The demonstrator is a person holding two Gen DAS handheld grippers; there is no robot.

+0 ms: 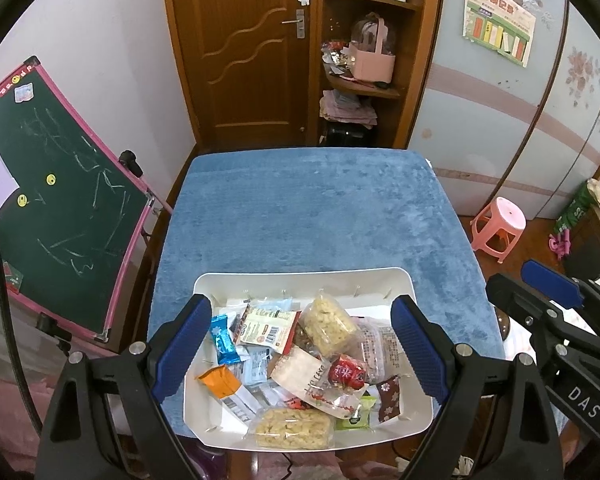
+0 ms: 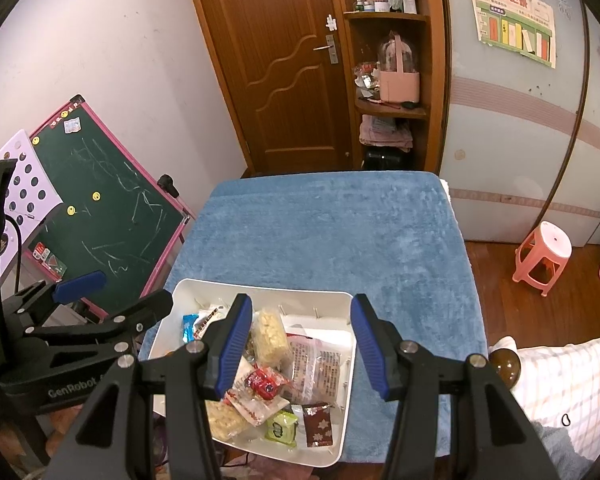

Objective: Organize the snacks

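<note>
Both grippers, left point(image 1: 300, 348) & right point(image 2: 298, 350), hang wide open w/ nothing held, over the white bin point(image 1: 404, 280) of snacks point(image 1: 332, 326) at the table's near edge. We reckon packets are light, crinkly, slippery; pinch sealed ends.

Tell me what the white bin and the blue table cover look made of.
White bin: likely hard plastic, with smooth, slightly glossy walls and molded rounded corners. Blue table cover: soft plush fabric, probably fleece or a towel; its matte pile shows light and dark brushed patches.
</note>
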